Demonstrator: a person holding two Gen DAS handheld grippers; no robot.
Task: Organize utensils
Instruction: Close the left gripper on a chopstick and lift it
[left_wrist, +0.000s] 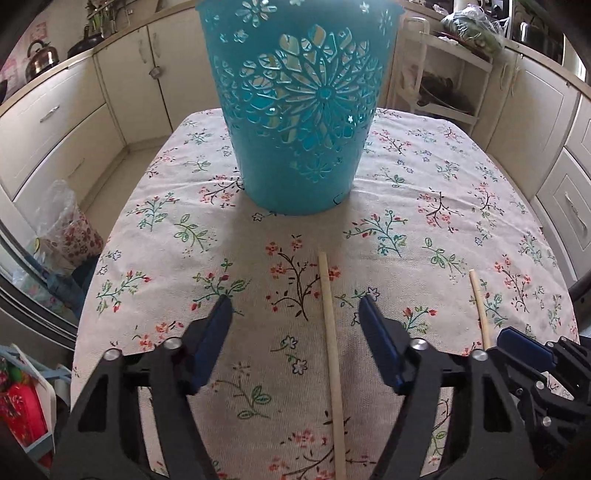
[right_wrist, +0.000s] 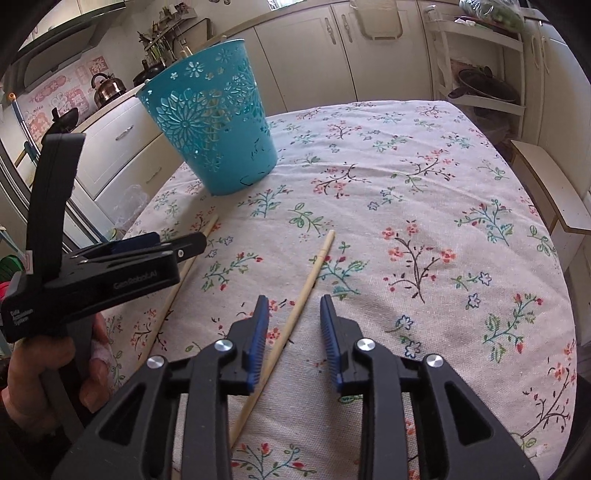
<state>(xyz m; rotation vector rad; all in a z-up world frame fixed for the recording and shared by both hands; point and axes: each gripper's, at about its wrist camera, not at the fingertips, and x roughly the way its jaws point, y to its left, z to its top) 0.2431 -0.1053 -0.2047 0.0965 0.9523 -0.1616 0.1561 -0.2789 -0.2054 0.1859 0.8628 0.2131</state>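
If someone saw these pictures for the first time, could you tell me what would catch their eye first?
Probably the teal cut-out basket, upright at the far side of the floral tablecloth. Next, two wooden chopsticks lying on the cloth: one between the open left hand-held gripper, the other between the open right hand-held gripper.

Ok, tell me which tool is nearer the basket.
Left. The left tool faces the basket straight ahead, over a chopstick; the right tool is further back, with the basket off to its left.
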